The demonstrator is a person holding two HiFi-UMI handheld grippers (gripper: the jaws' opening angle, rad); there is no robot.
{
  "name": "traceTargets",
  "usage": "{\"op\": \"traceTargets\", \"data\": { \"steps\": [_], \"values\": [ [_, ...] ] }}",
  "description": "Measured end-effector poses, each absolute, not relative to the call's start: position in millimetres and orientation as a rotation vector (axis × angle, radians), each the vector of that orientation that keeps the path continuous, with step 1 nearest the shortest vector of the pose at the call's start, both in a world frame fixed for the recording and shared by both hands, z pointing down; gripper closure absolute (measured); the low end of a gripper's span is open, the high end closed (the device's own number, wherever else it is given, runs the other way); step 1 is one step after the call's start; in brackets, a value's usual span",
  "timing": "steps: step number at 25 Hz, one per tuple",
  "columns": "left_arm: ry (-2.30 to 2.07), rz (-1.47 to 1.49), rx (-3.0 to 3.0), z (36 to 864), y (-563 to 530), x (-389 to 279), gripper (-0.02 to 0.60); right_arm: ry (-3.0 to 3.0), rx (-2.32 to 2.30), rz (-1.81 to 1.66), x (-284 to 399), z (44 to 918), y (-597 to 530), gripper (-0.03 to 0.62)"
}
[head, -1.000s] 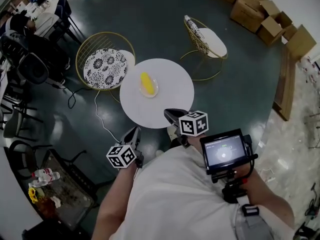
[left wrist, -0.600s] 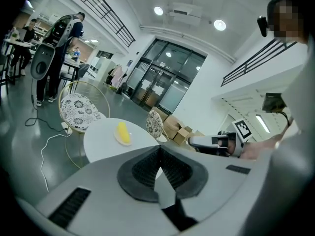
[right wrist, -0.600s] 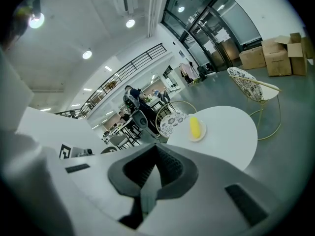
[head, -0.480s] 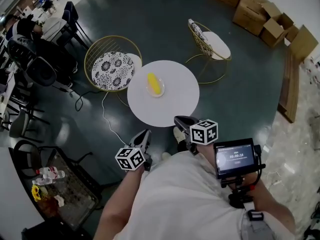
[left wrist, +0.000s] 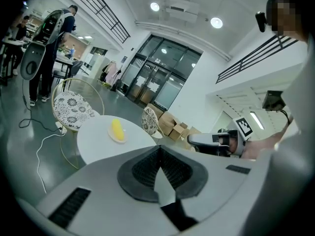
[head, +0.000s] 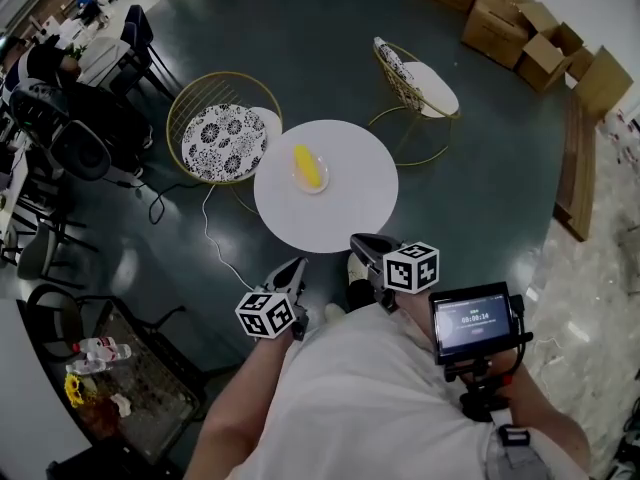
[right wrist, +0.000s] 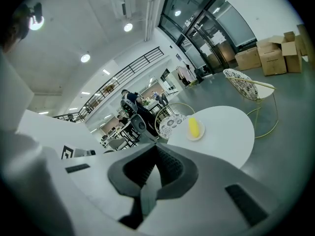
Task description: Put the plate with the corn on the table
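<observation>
Currently the plate (head: pixel 310 176) w/ the corn (head: pixel 309 166) is seen resting on the round white worktop (head: pixel 350 213). It is set inside the rim, on the side of the worktop nearest the patterned-cushion chair (head: pixel 222 133). The corn is laid along the plate's middle; nothing else is seen on the worktop.

Left tongs (left wrist: pixel 158 154) are held off the worktop, just short of its near edge and apart from it. Their ribbed pads are pressed together w/ nothing caught between them. Right tongs (right wrist: pixel 155 154) are likewise held clear of the worktop's near edge, beside the left pair. Pads are closed against each other & nothing is gripped. Neither pair is touching the plate; both are pointed roughly twd the worktop, w/ plate and corn visible beyond the tips in each gripper view.

A marker cube (head: pixel 270 313) is carried behind each pair, on the side away from the worktop. A small screen unit (head: pixel 474 320) is mounted further back on the right side.

A second chair (head: pixel 420 83), gold-framed w/ a white seat, is placed past the worktop's far right side. Cardboard boxes (head: pixel 520 18) are stacked well beyond that. A white cable (head: pixel 208 230) is trailed over the dark floor (head: pixel 470 158) by the worktop's left side.
</observation>
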State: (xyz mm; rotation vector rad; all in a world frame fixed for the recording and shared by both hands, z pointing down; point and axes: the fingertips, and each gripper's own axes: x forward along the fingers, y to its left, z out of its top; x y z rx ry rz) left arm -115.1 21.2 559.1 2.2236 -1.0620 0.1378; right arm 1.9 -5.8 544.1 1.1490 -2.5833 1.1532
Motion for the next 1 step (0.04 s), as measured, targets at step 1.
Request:
{"op": "traceTargets", "data": {
  "steps": [1],
  "values": [
    [-1.058,0.141,2.222,560.5,20.1,-114.6,0.575,-2.583,1.151,1.160,1.0,543.8,-6.0,0.588]
  ]
}}
